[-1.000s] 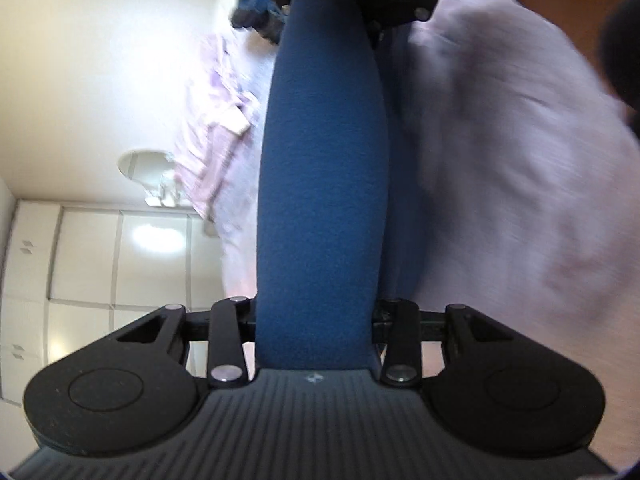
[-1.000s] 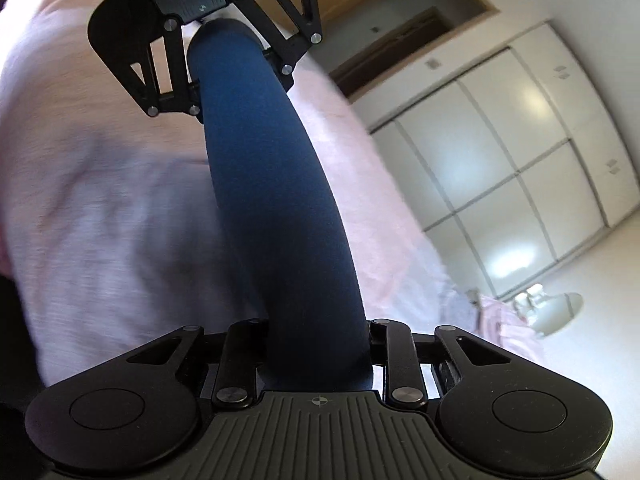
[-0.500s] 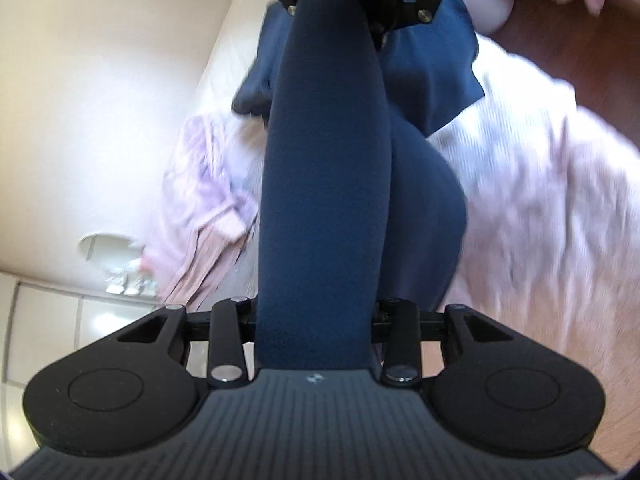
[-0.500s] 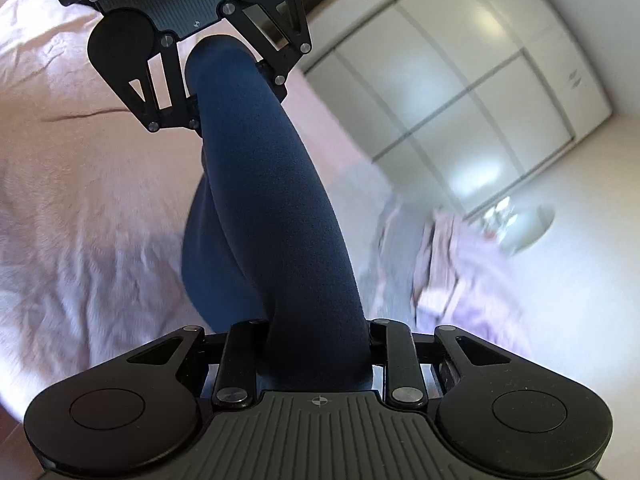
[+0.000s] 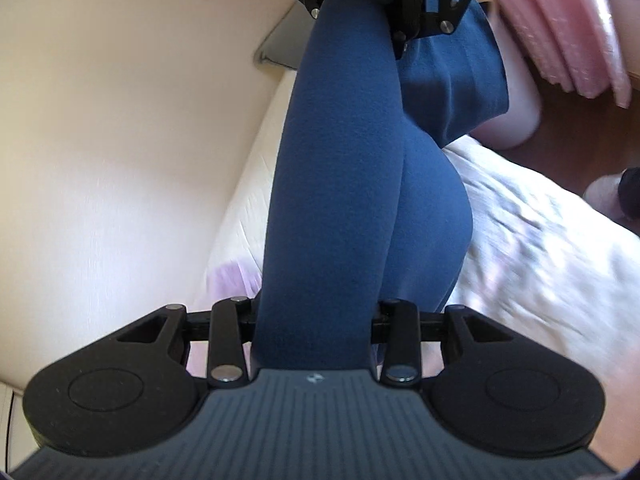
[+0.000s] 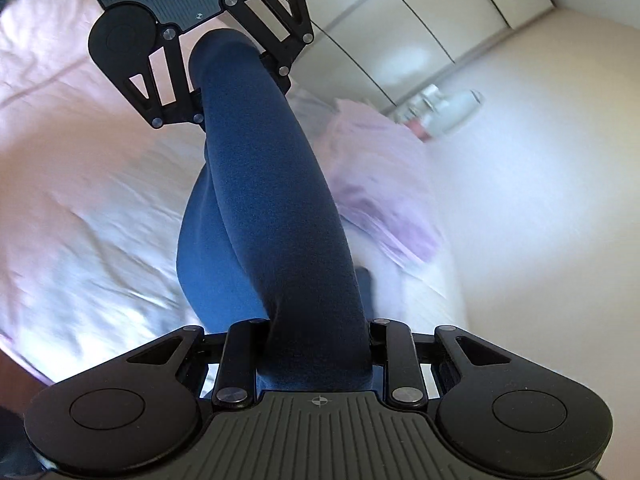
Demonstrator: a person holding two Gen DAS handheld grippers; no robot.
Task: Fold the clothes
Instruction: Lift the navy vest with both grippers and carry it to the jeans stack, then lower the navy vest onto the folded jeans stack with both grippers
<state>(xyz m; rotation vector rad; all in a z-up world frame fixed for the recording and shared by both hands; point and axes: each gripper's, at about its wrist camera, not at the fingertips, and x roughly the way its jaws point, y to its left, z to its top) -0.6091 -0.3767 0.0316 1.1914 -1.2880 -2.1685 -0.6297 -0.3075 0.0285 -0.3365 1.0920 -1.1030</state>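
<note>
blue garment [image 5: 340,200] hides both grippers' fingertips.

We see a bed [image 6: 80,216] under a pale pink sheet [image 5: 540,264]; a crumpled lilac garment [image 6: 384,184] lies on it near the wall.

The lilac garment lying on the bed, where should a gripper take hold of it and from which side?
The lilac garment lies crumpled on the bed, near the wall-side edge. Probably best to pinch a raised fold along its rim, coming down from above on the open bed side, since the wall crowds the other. Blur hides its collar and hems. Both grippers are busy now, shut on the blue garment.
</note>
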